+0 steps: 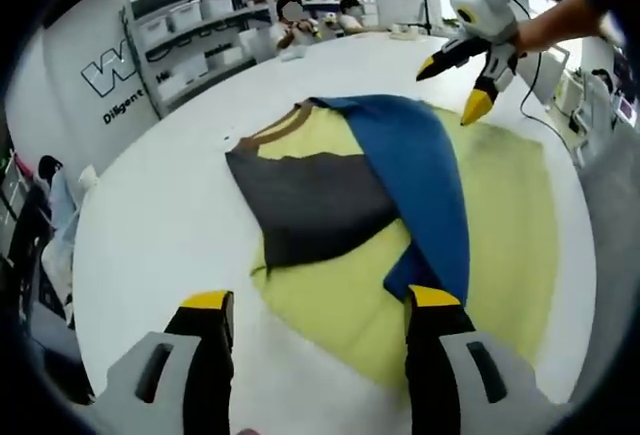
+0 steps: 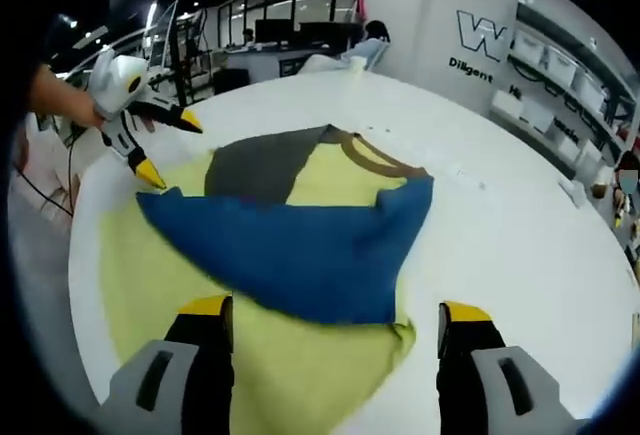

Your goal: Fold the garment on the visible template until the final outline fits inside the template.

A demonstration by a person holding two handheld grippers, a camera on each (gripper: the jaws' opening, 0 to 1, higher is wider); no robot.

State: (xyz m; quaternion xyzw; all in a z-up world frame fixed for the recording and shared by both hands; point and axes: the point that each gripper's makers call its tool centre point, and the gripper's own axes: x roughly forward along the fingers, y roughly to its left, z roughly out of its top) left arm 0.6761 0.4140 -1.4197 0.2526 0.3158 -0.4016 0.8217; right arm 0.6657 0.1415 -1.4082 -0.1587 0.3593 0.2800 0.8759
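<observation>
Garment (image 1: 400, 170): a soft T-shirt lying on the round white table (image 1: 150, 245), resting on a yellow-green sheet that I am taking for the template (image 1: 510, 225). In the right gripper view the garment (image 2: 300, 245) is sitting mid-table, with the template (image 2: 150, 275) spreading out beyond it.
Colours: a blue panel (image 1: 425, 185) is lying folded over the middle; a dark grey part (image 1: 310, 205) is lying beside it; a tan collar band (image 1: 280, 127) is showing at the far end.
Fold state: partly folded, judging by the blue layer lying across the rest; the grey part is reaching the template's edge or a little past it, so the outline is probably not fitting yet.
Handling: looking light, limp and thin; it is likely sagging and creasing when lifted and dragging the lower layer if pulled flat. Not fragile; the cloth may be sliding on the smooth table.
Where to hold: the loose blue corner (image 1: 405, 280) and the outer grey edge are looking like the best pinch points, taken at the hem, one layer at a time.
Left gripper (image 1: 322, 303): jaws standing apart, holding nothing, hovering at the near side of the garment; also showing at the left of the right gripper view (image 2: 165, 145).
Right gripper (image 2: 335, 310): jaws standing apart and empty, low over the template's near edge; in the left gripper view (image 1: 455, 85) it is hovering above the far side.
Surroundings: shelves with bins (image 1: 195, 30) are standing along the wall.
</observation>
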